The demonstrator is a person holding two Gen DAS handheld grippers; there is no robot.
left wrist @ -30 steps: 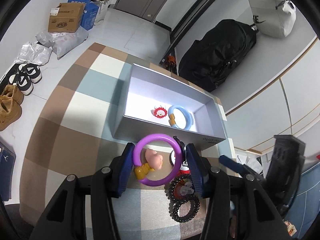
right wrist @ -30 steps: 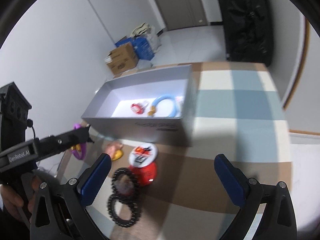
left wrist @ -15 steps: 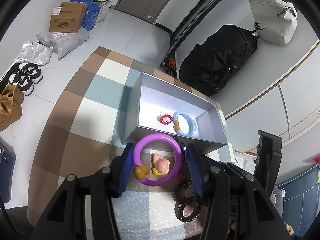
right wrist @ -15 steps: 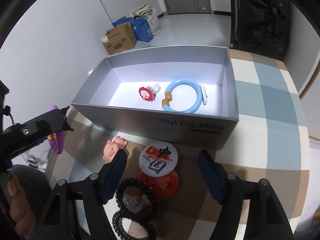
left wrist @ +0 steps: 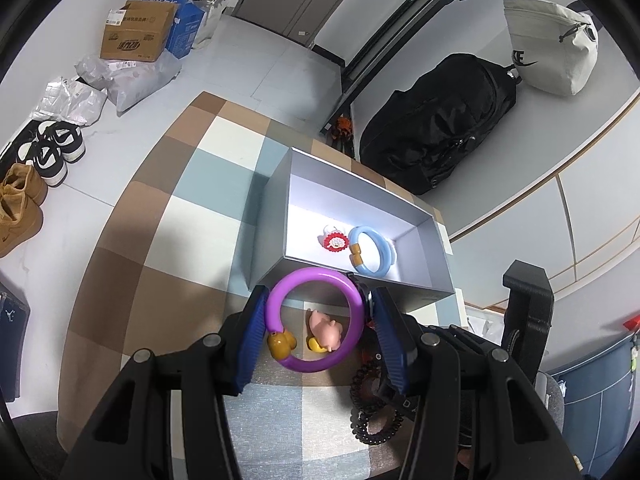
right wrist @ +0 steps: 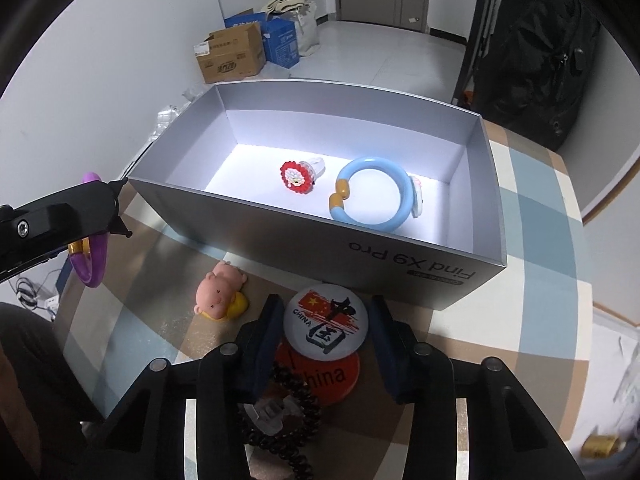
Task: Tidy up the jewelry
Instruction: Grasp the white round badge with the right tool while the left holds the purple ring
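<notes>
My left gripper [left wrist: 316, 300] is shut on a purple bracelet [left wrist: 312, 276] and holds it above the checked table, just short of the grey box [left wrist: 272, 220]. In the right wrist view that bracelet [right wrist: 94, 264] hangs at the far left. My right gripper [right wrist: 326, 320] points down over a white flag badge [right wrist: 326, 326]. Its jaws are closing, with the badge between the pads and a thin gap still showing on the right. The white badge lies on a red badge [right wrist: 332, 376]. Inside the box [right wrist: 304, 236] lie a blue bracelet [right wrist: 372, 161] and a red-and-white flower piece [right wrist: 296, 176].
A pink pig figure [right wrist: 218, 294] sits on the table left of the badges. Black bead bracelets [right wrist: 288, 428] lie under my right gripper's body. Cardboard boxes [left wrist: 136, 36], shoes [left wrist: 52, 148] and a black bag [left wrist: 440, 124] stand on the floor beyond the table.
My right gripper swung in and dropped over the white badge, and its jaws came from wide apart to close around it. My left gripper kept its hold on the purple bracelet.
</notes>
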